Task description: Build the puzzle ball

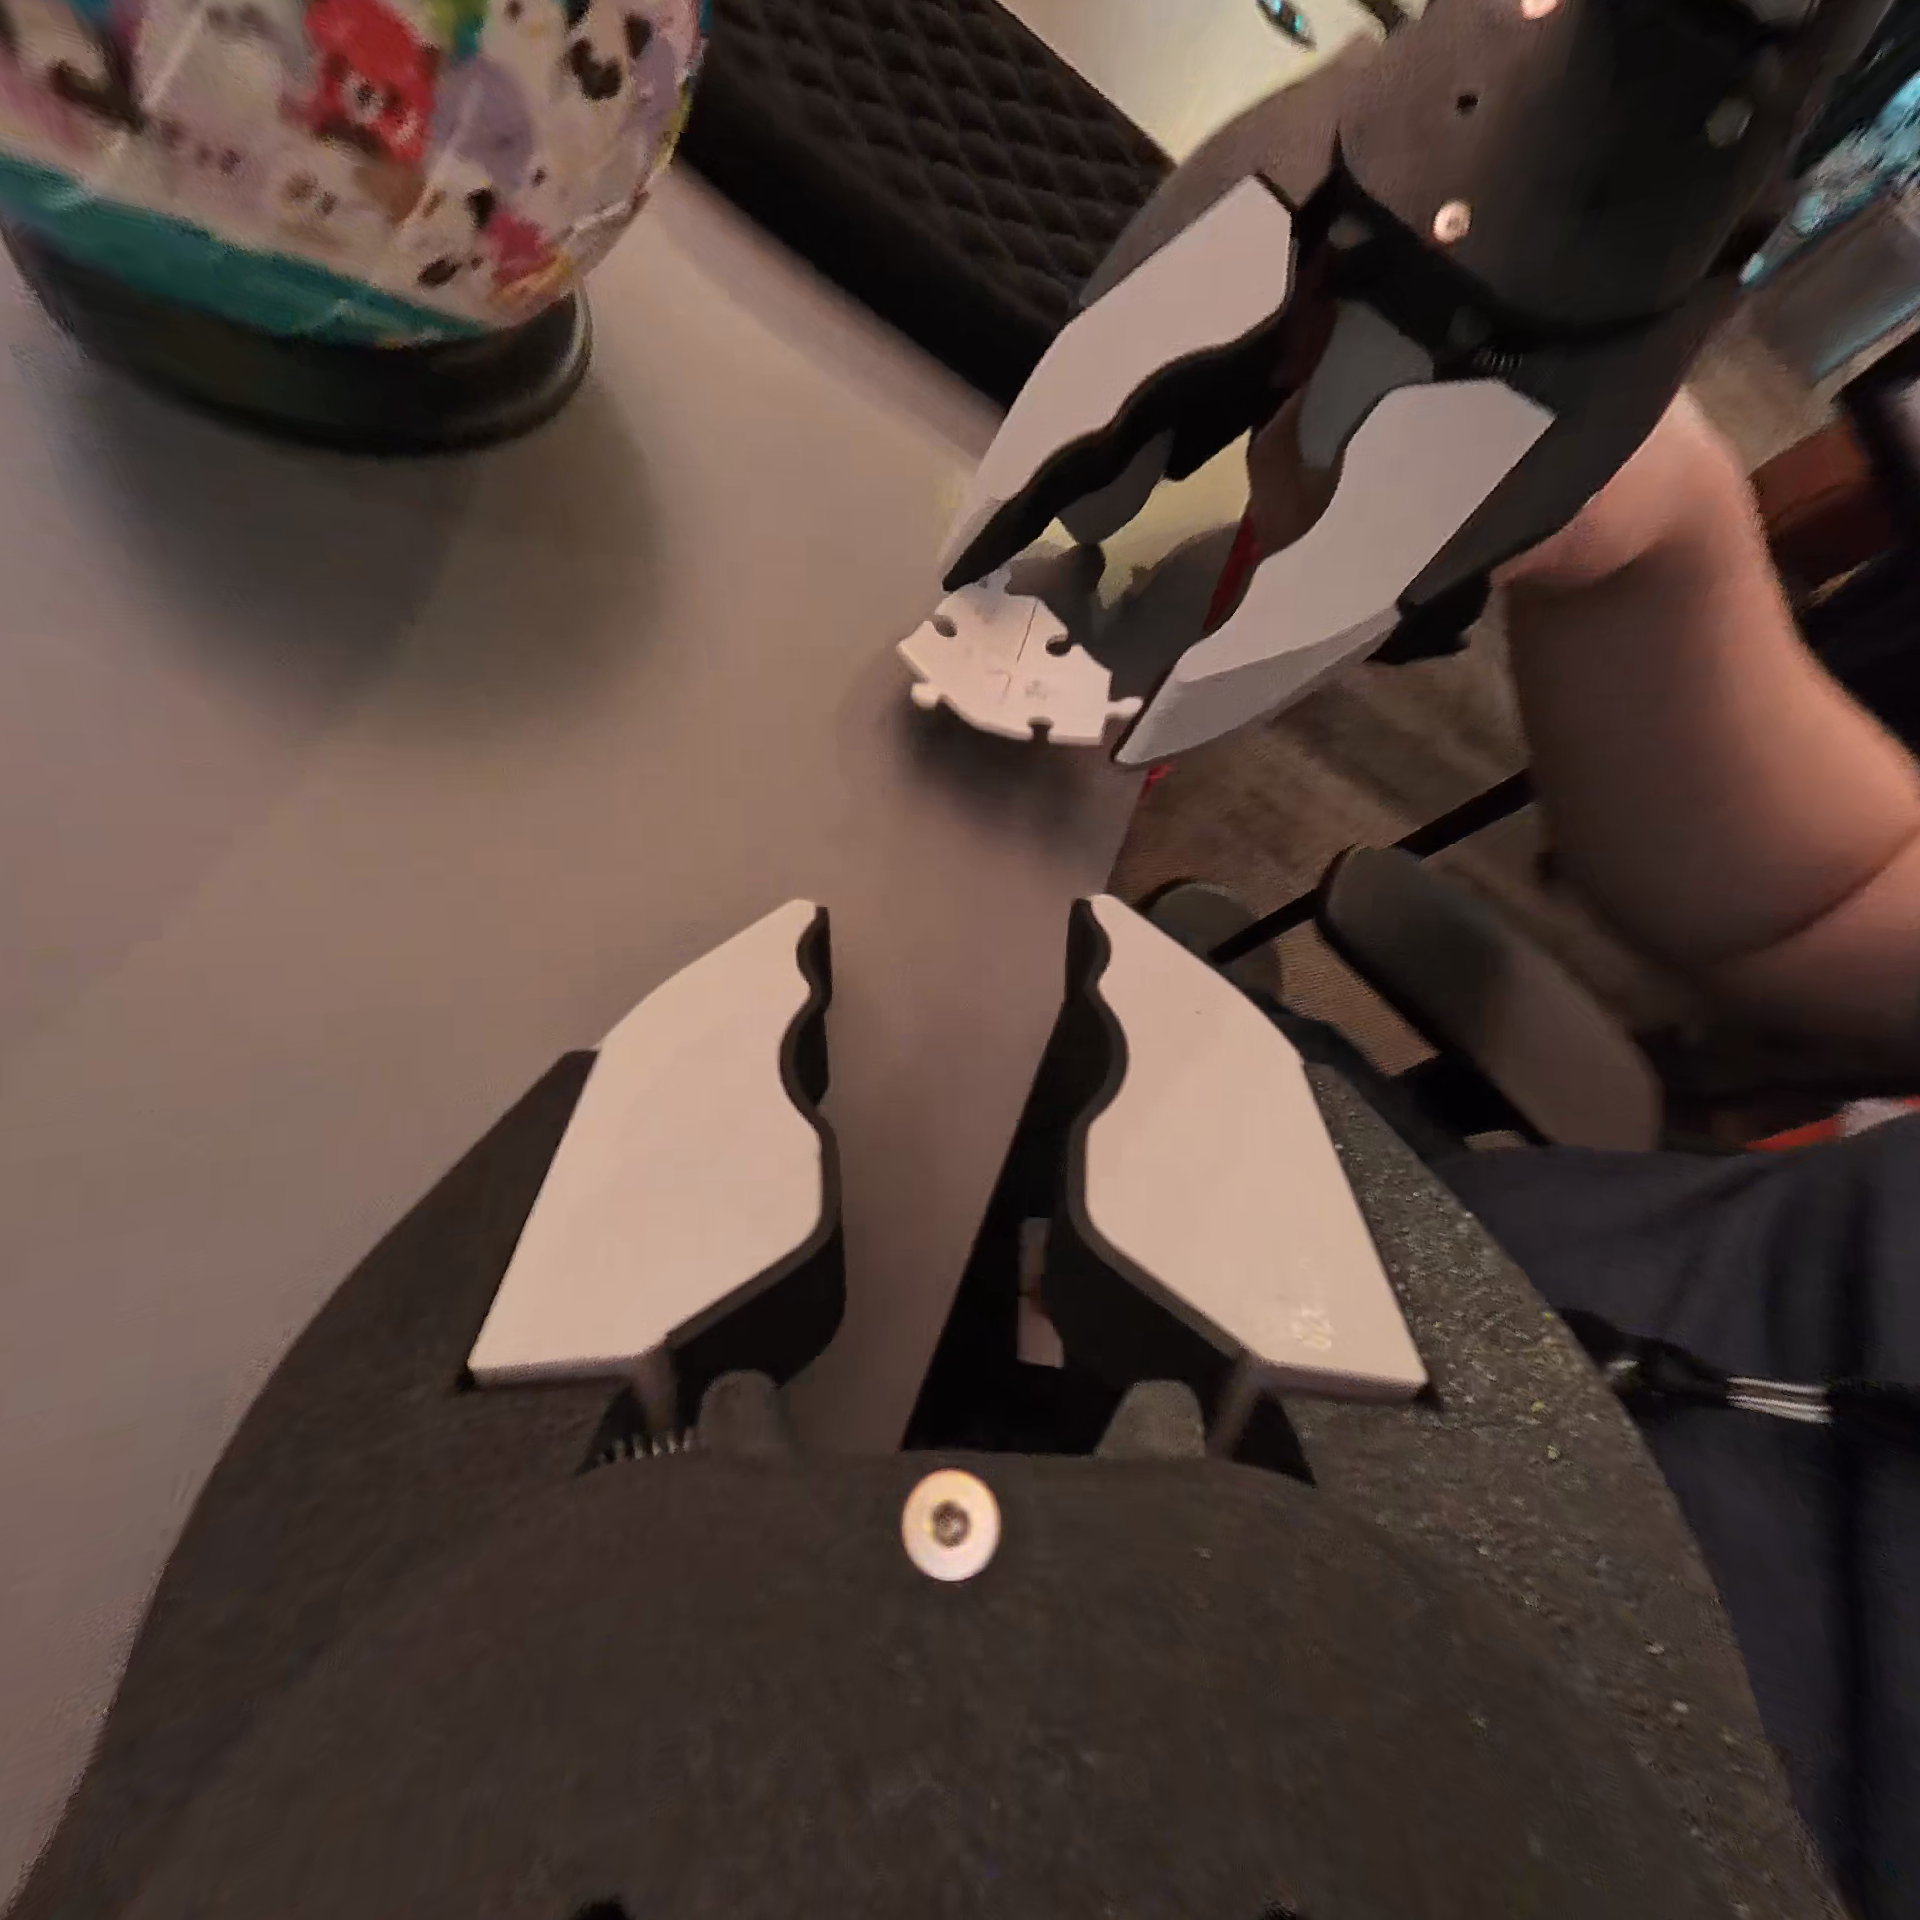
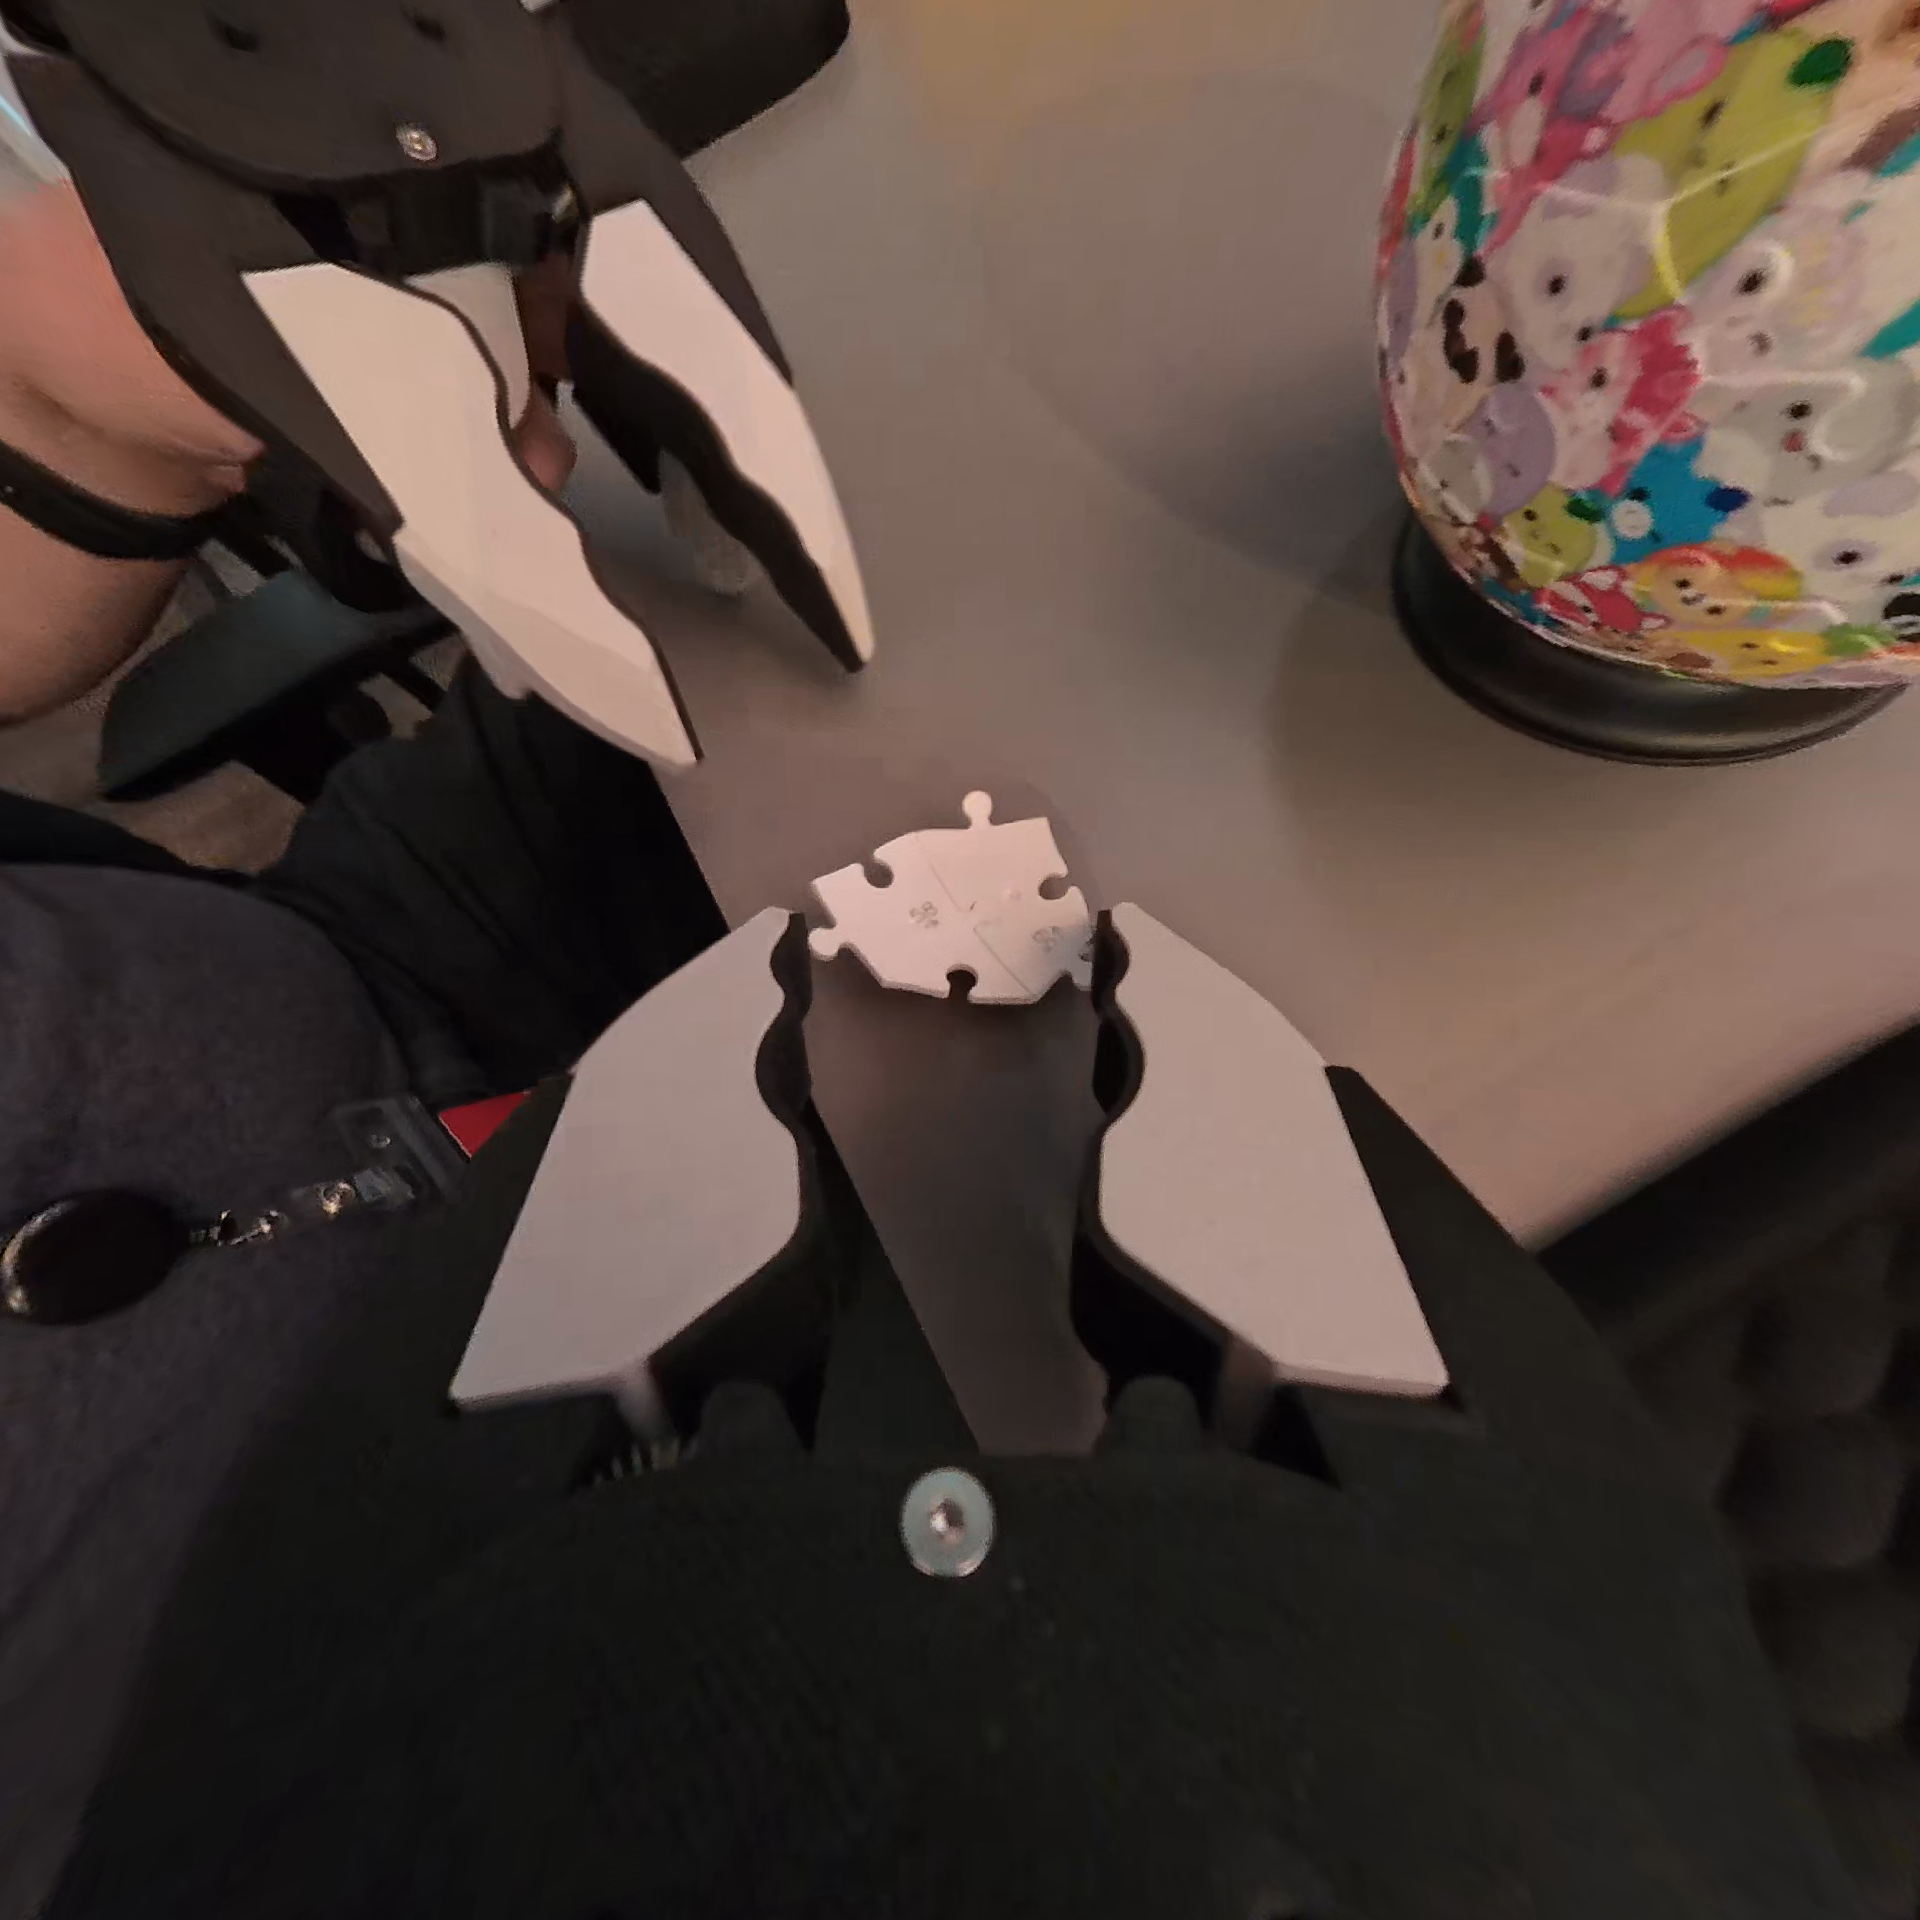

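Nearest the right wrist camera, the right gripper (image 2: 951,920), black-bodied with pale grey finger plates, has its jaws spread wide, holding nothing. Directly between its fingertips lies a small white cluster of joined, curved plastic puzzle pieces (image 2: 961,914), blank side up, resting at the near edge of the grey tabletop (image 2: 1195,416). The cluster looks roughly as wide as it is long, with no clear long axis. Its edges appear to touch both fingertips. The left gripper (image 1: 951,925), also released and empty, hovers just beside the cluster, clearly farther off than the right. Farthest back stands the colourful, cartoon-printed puzzle ball (image 2: 1662,364) on its black ring stand (image 2: 1621,696).
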Demonstrator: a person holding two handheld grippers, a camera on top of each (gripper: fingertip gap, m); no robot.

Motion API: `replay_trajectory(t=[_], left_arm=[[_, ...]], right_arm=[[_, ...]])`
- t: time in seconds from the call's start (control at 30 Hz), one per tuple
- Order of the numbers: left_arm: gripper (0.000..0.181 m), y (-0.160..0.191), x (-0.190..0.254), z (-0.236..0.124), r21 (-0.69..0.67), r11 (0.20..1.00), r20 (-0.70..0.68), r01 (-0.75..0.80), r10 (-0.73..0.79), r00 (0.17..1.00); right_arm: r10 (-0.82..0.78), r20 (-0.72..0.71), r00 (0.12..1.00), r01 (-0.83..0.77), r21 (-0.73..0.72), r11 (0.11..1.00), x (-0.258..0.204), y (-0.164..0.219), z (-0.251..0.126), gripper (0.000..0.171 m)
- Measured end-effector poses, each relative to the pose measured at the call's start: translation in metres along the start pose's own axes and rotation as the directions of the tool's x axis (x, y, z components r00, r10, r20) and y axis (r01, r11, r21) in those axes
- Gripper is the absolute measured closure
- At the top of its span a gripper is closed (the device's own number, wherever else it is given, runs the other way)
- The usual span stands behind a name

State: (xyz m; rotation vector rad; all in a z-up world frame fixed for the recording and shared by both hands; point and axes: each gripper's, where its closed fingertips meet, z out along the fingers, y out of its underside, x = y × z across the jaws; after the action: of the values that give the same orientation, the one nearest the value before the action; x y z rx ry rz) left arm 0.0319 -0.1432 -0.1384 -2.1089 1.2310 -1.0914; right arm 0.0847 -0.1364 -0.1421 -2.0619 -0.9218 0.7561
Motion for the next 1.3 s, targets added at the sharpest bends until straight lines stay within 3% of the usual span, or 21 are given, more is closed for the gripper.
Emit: replay_trajectory(t=[0.23,0.53,0.67,1.0,1.1,1.3], left_arm=[[0.144,-0.001,0.014,-0.002,-0.026,0.943,-0.204,0.333,-0.331,0.921],[0.149,-0.008,0.016,0.016,-0.092,0.902,-0.213,0.423,-0.433,0.876],[0.15,-0.013,0.016,0.021,-0.088,0.886,-0.242,0.455,-0.462,0.853],[0.149,-0.024,0.022,0.03,-0.085,0.887,-0.286,0.453,-0.458,0.842],[0.165,-0.026,0.03,0.027,-0.082,0.906,-0.323,0.416,-0.419,0.849],[0.177,-0.022,0.029,0.021,-0.125,0.94,-0.306,0.318,-0.342,0.888]], right_arm=[[-0.047,-0.076,0.996,0.046,-0.013,0.999,0.0,0.002,0.004,0.117],[-0.055,-0.096,0.994,0.056,0.012,0.998,0.0,0.0,0.005,0.118],[-0.042,-0.088,0.995,0.051,0.101,0.994,-0.003,-0.004,0.001,0.118],[-0.19,-0.193,0.963,0.238,0.269,0.933,-0.012,-0.02,-0.005,0.118],[-0.249,-0.282,0.927,0.317,0.233,0.919,-0.008,-0.021,-0.006,0.118],[-0.225,-0.167,0.96,0.266,0.293,0.918,-0.024,-0.026,-0.011,0.106]])
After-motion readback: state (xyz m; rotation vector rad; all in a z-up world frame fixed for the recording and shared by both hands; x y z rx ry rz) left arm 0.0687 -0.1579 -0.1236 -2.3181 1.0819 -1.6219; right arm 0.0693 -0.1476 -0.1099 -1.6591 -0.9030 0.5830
